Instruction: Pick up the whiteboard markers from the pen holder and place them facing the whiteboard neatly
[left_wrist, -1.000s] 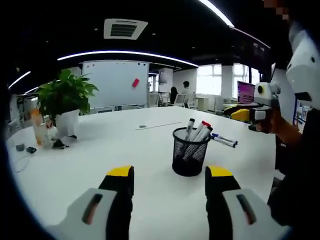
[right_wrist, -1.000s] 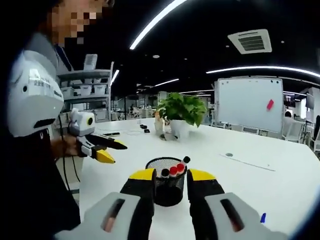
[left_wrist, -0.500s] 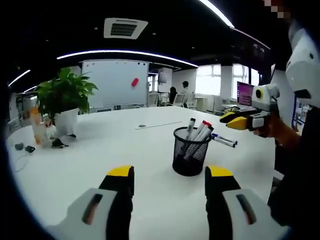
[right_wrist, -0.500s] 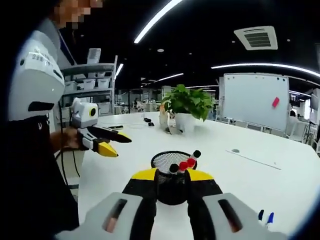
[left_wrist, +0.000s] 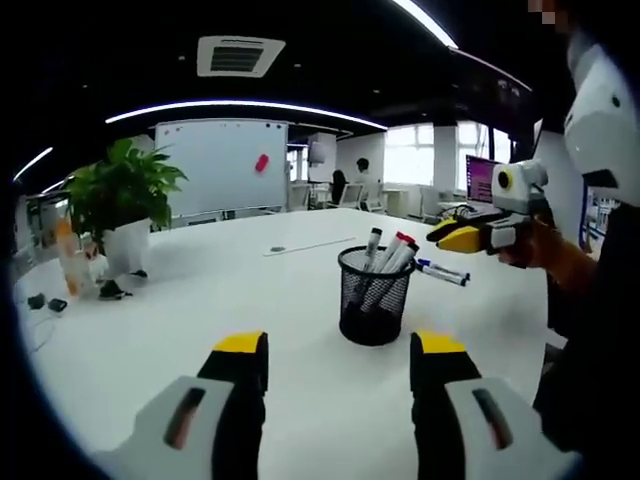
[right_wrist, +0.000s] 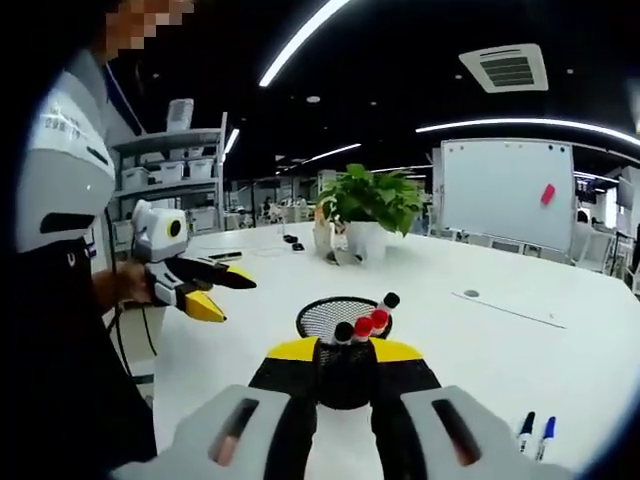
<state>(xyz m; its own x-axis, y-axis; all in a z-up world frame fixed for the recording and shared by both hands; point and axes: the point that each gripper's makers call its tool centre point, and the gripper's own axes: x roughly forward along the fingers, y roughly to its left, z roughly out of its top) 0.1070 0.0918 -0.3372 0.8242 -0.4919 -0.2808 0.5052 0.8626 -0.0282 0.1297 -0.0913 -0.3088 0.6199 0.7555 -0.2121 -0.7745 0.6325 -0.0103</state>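
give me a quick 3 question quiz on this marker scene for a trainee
1. True or false: the pen holder is a black mesh cup standing upright on the white table.
2. How many markers lie on the table outside the holder? A) none B) two C) five
3. Fill in: in the left gripper view, the left gripper has its jaws ____.

Key
1. True.
2. B: two lie side by side, seen in the right gripper view low on the right.
3. Open, apart, with the holder beyond them. The right gripper frames the holder between its jaws.
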